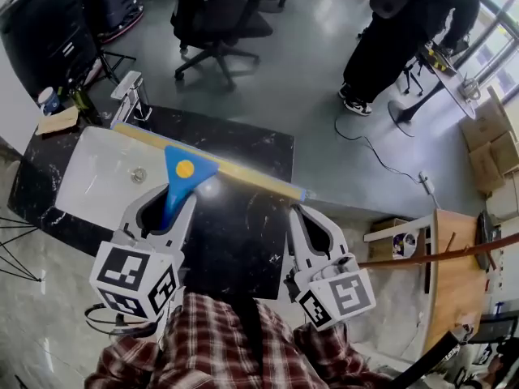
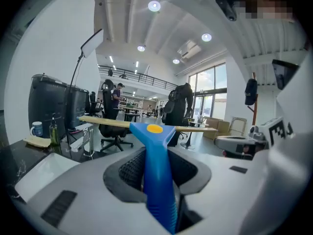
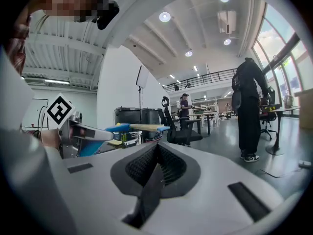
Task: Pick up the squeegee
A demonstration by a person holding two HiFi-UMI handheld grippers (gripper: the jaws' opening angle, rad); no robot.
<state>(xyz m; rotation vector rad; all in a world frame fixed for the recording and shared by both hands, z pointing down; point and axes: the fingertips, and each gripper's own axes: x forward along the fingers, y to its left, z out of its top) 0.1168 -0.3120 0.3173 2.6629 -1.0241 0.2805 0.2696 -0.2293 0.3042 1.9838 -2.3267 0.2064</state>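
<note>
Head view shows the left gripper (image 1: 168, 205) at the lower left of the frame with its jaws clamped on the blue handle of the squeegee (image 1: 185, 168). The squeegee's triangular head carries a yellow dot, and its long tan blade runs from the upper left down toward the middle right, above the black counter (image 1: 243, 241) and the white sink (image 1: 93, 185). A faucet (image 1: 128, 91) stands at the sink's far edge, with a mug (image 1: 49, 100) near the left end of the counter. The right gripper (image 1: 298, 214) sits at the lower middle right, jaws together and holding nothing, apart from the squeegee. A plaid sleeve (image 1: 219, 347) fills the bottom edge. Beyond the counter, an office chair (image 1: 215, 23) stands at the top centre and a person in black (image 1: 405, 31) at the upper right. Left gripper view has the blue handle rising from between the two jaws at the centre, both pads pressed on it. The blade lies level across the middle of the frame against the room behind, clear of the counter. Right gripper view shows its own jaws closed against each other with nothing between them. The left gripper with the squeegee appears at the middle left, and the person in black stands at the right.
</note>
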